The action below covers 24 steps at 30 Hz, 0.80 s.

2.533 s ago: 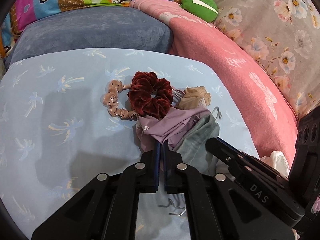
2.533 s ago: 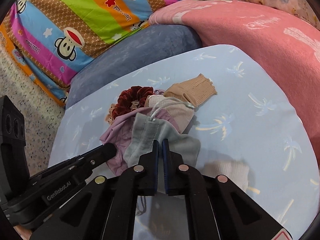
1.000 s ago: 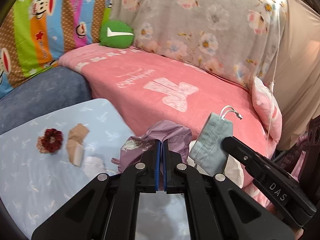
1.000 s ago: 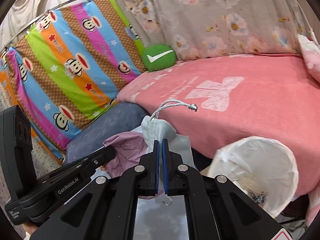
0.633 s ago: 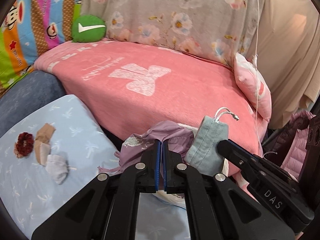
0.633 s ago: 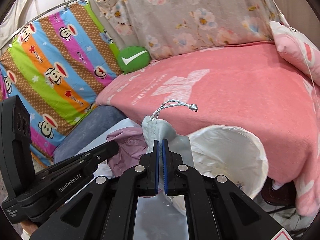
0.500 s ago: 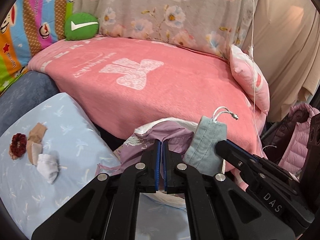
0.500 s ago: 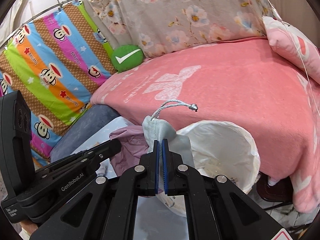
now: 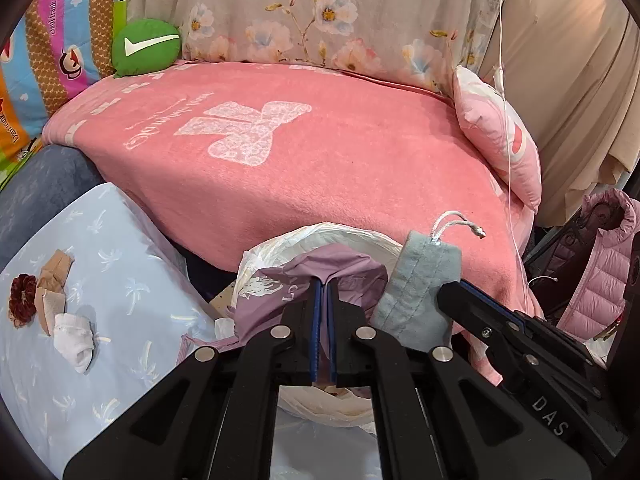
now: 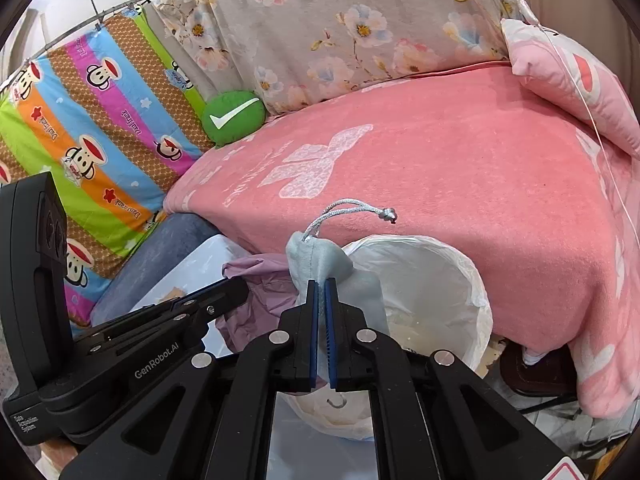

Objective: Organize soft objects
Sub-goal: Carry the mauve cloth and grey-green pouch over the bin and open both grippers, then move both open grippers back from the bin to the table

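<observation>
The left claw (image 9: 322,285) pinches a purple cloth (image 9: 288,280) over the white-lined bin (image 9: 320,240); right of it, the right claw (image 9: 448,292) grips a grey drawstring pouch (image 9: 420,280).

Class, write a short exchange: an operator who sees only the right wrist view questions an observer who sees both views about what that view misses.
Operator: My right gripper is shut on the grey pouch by the white-lined bin. What lies on the blue cushion?
Observer: A dark red scrunchie, tan socks and a white sock, close together near its far edge.
Operator: And the left gripper?
Observer: Its jaws are shut on the purple cloth, which has a white print on it.
</observation>
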Tool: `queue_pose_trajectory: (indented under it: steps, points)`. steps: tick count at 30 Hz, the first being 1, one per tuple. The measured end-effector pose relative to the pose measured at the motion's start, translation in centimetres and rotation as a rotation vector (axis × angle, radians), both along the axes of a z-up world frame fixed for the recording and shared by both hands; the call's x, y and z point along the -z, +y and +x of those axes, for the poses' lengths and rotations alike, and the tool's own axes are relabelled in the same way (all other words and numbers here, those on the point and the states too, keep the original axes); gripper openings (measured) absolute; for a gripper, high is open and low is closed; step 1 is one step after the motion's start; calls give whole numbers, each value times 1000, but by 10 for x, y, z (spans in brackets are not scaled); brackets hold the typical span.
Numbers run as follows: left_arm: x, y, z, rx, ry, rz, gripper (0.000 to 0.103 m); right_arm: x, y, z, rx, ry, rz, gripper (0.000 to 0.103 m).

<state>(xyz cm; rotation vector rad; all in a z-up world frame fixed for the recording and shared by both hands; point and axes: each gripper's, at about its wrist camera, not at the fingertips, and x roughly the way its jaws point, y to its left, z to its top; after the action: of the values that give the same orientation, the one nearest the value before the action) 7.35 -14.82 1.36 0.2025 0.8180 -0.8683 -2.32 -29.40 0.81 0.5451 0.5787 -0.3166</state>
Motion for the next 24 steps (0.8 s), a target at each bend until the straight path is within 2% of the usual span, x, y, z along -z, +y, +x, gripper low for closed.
queue_pose_trajectory:
  steps: [1, 8, 10, 12, 14, 24]
  points:
    - [0, -1, 0, 0, -1, 3, 4, 0, 0, 0, 2, 3, -6, 10]
    - [4, -5, 4, -29, 10, 31, 8, -3, 4, -1, 13, 7, -41, 13]
    - [4, -4, 5, -37, 11, 28, 17, -3, 5, -1, 17, 4, -42, 16]
    - [3, -2, 4, -49, 4, 23, 40, -4, 5, -2, 19, 4, -42, 17]
    - [0, 1, 3, -62, -14, 9, 54, -4, 6, -2, 19, 3, -42, 18]
    - [-4, 4, 4, -64, -27, -5, 56, -9, 7, -4, 22, -4, -47, 23]
